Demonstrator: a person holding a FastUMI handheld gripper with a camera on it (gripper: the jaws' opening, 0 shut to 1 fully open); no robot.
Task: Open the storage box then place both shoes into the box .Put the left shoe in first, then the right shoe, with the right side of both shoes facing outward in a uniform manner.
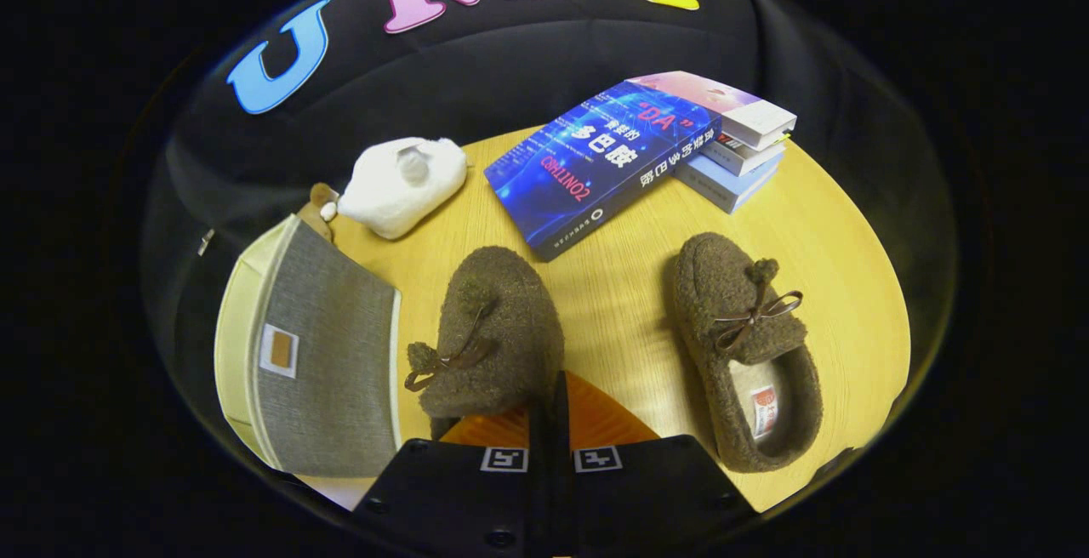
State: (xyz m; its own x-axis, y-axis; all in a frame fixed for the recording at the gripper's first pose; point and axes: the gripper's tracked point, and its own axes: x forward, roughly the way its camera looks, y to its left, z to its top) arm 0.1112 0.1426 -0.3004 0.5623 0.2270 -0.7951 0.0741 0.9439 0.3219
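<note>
Your hand-held gripper point(549, 422) has its fingers closed together and holds nothing. The storage box point(327, 354) sits shut beside the left shoe point(498, 328). Go to its lid first and lift it slowly.

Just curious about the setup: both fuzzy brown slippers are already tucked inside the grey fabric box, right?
Not quite. The gripper view shows both slippers, one just ahead of the closed claw and the other beside it, lying on the wooden table, not in the grey fabric box.
</note>
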